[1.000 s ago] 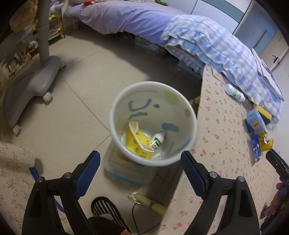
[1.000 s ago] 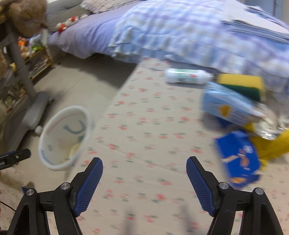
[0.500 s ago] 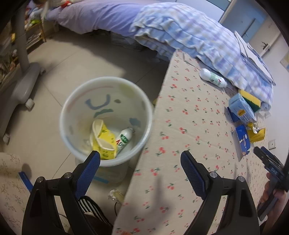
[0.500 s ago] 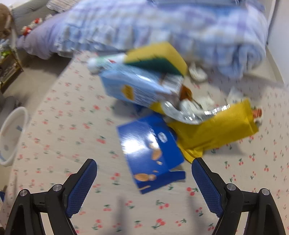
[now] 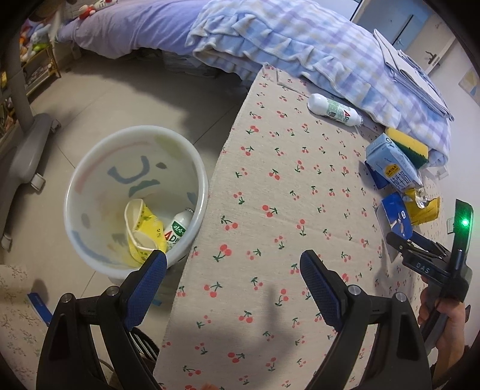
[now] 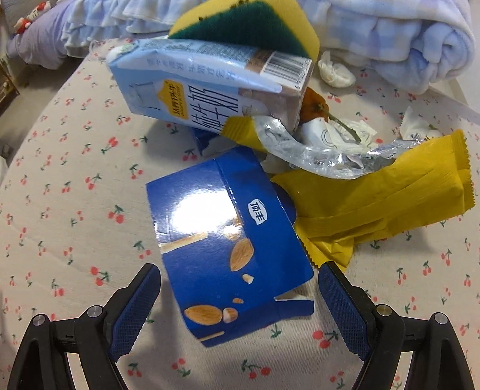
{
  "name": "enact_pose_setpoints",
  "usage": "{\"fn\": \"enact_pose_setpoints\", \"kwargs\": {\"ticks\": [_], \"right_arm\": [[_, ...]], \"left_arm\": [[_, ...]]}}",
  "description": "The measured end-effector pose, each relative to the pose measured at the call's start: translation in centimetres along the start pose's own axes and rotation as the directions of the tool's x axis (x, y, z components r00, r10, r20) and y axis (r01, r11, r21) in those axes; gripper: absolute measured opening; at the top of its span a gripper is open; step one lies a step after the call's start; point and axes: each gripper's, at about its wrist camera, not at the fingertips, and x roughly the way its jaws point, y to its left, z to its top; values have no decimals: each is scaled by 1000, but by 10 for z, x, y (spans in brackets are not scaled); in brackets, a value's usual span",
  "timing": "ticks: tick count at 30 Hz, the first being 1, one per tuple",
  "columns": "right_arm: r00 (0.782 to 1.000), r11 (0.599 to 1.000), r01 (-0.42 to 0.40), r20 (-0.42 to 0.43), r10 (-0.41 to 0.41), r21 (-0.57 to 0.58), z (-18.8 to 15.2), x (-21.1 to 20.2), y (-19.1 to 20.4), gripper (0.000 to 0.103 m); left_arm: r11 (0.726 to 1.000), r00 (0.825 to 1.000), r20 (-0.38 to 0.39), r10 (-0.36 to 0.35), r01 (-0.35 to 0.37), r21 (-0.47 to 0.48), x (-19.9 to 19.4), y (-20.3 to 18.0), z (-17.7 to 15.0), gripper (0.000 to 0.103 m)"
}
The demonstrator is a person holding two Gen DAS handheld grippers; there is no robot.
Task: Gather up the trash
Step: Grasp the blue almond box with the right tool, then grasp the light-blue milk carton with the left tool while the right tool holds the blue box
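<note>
White bin point(image 5: 90, 186) on the floor at left, a bottle and yellow wrapper inside; left gripper point(image 5: 232, 273) over the cherry-print table point(image 5: 270, 180), jaws apart — right gripper point(image 6: 238, 288), jaws just widened, straddles a flattened blue carton point(image 6: 222, 237) — no contact.

Domestic bedroom: made bed point(image 5: 135, 33) with checked blanket point(image 5: 300, 39), soft toys point(image 5: 85, 10), apparently shelving point(image 5: 39, 72) at the blurred edge, cherry-print table point(image 5: 270, 240).
</note>
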Motion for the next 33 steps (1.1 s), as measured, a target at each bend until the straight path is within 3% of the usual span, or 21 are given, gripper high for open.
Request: {"fn": "enact_pose_setpoints", "kwargs": {"ticks": [4,12,14,17,26,33], "right_arm": [[1000,1000,-12,-13,12,21,-1,3,-4,76],[994,991,-109,14,108,73,-13,-38,-14,67],[990,984,-142,26,140,108,-19,-53,-24,50],[985,973,-170,43,165,155,-27,-69,-39,51],[984,945,-159,127,127,285,-41,-105,-88,50],[980,909,-163,167,105,383,-49,-116,-131,50]], "left_arm": [[1000,1000,0,8,-8,5,0,-1,-1,92],[1000,1000,18,5,-5,12,-2,-15,1,92],[1000,1000,20,0,-1,25,-1,-27,3,92],[998,1000,26,-13,12,54,1,-51,9,92],[993,997,46,-60,55,105,14,-130,31,92],[992,990,63,-127,126,17,30,-185,68,92]]}}
